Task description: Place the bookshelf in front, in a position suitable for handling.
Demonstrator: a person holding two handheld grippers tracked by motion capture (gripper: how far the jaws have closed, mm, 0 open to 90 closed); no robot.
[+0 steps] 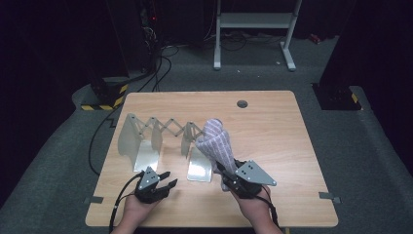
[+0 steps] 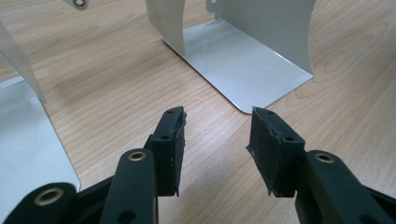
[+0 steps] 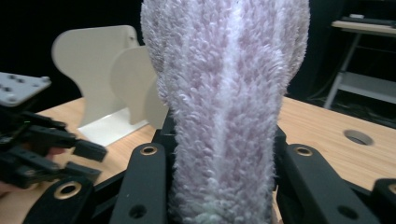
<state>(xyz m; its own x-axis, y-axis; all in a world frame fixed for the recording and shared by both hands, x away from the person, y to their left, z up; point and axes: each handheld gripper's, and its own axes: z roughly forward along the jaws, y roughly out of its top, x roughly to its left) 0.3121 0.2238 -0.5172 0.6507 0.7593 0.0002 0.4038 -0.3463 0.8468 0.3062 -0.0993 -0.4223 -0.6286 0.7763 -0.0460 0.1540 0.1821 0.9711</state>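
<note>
While the right gripper clamps a rolled, fluffy pale-lilac towel between its jaws, the towel stands up and leans away over the near middle of the wooden table, just beside the right end of a white folding rack with metal base plates. Whether the towel's tip touches the rack is hard to tell. Resting near the table's front edge, the left gripper holds nothing, its jaws apart.
</note>
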